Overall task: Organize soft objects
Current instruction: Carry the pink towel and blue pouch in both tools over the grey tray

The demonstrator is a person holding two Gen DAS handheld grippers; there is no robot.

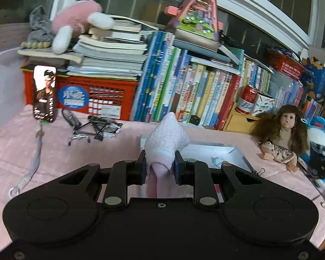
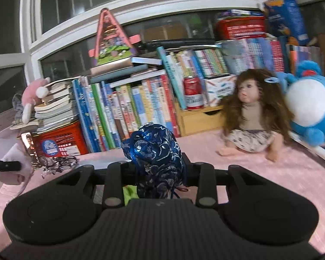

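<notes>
**Left wrist view: both soft pieces pinched and airborne above a crowded desk**

Your left gripper pinched a pale lilac cloth, bunched upward above the pink table cover. Your right gripper squeezed a blue brocade pouch the same way, held over the cover. Either could have slipped, since only a fold seemed caught. A dangling tail might have snagged the glasses or the white box below. Nearby, the doll, blue plush and red can crowded your right.
</notes>
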